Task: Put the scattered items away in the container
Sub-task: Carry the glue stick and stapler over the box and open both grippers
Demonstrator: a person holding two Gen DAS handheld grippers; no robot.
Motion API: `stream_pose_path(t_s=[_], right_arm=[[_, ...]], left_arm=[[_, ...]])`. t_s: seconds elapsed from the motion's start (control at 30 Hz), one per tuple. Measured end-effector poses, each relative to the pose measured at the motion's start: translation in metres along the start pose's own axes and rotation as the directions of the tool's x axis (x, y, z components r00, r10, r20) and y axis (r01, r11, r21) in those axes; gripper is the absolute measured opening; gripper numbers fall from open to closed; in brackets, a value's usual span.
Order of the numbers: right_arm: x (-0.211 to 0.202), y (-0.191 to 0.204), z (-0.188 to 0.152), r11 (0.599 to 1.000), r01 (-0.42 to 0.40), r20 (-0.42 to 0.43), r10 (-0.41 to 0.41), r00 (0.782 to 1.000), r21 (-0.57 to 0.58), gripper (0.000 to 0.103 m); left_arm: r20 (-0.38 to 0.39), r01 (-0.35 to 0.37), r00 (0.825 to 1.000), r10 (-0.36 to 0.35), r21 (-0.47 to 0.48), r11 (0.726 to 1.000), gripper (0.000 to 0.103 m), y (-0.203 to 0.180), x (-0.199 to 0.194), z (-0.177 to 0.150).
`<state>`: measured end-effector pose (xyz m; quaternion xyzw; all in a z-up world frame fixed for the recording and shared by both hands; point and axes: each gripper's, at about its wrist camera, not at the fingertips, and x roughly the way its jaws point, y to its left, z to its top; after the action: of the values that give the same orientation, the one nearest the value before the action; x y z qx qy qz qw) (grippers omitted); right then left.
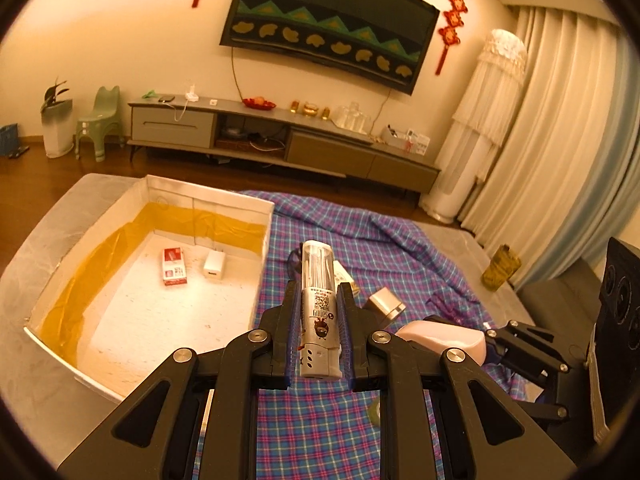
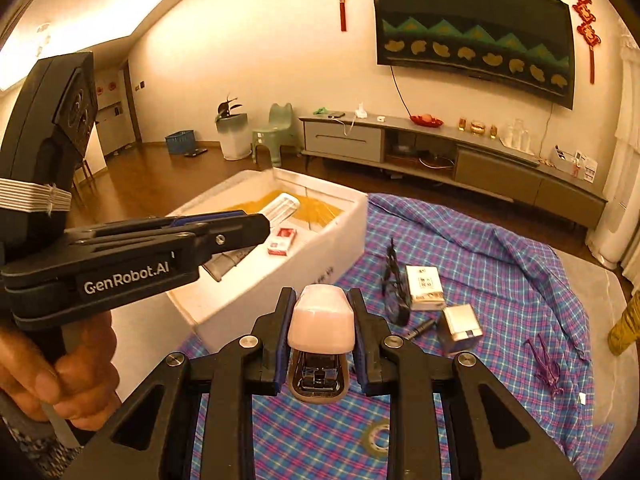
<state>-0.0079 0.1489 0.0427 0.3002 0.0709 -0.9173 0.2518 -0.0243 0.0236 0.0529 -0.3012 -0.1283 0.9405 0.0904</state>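
My left gripper (image 1: pixel 319 300) is shut on a silver-and-clear tube (image 1: pixel 319 308) and holds it above the plaid cloth, just right of the white foam box (image 1: pixel 208 200). The box holds a red-and-white pack (image 1: pixel 174 267) and a white charger (image 1: pixel 214 265). My right gripper (image 2: pixel 321 308) is shut on a pink stapler (image 2: pixel 320 322) above the cloth. In the right wrist view the left gripper (image 2: pixel 256 224) reaches over the foam box (image 2: pixel 340 240), the tube's tip (image 2: pixel 282 205) above it. On the cloth lie black glasses (image 2: pixel 394 288), a white carton (image 2: pixel 424 286), a silver box (image 2: pixel 460 326) and a purple clip (image 2: pixel 548 364).
The plaid cloth (image 2: pixel 500 264) covers a grey surface (image 1: pixel 48 248). A tape roll (image 2: pixel 376 436) lies near my right gripper. A yellow-green jar (image 1: pixel 500 267) stands at the right edge. A TV stand (image 1: pixel 280 136) runs along the far wall.
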Motion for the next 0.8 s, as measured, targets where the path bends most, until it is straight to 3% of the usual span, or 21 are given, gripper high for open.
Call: stream_pose_path(t_s=[0.37, 0.8], right_arm=[[0.004, 0.043, 0.047, 0.997, -0.017, 0.035, 0.02, 0.999, -0.071, 0.027], [0.044, 0.078, 0.083, 0.984, -0.01, -0.005, 0.009, 1.0, -0.176, 0.027]], left_arm=[[0.056, 0.01, 0.998, -0.004, -0.094, 0.996, 0.018, 0.037, -0.019, 0.018], [0.095, -0.011, 0.995, 0.031, -0.201, 0.98, 0.018, 0.087, -0.027, 0.033]])
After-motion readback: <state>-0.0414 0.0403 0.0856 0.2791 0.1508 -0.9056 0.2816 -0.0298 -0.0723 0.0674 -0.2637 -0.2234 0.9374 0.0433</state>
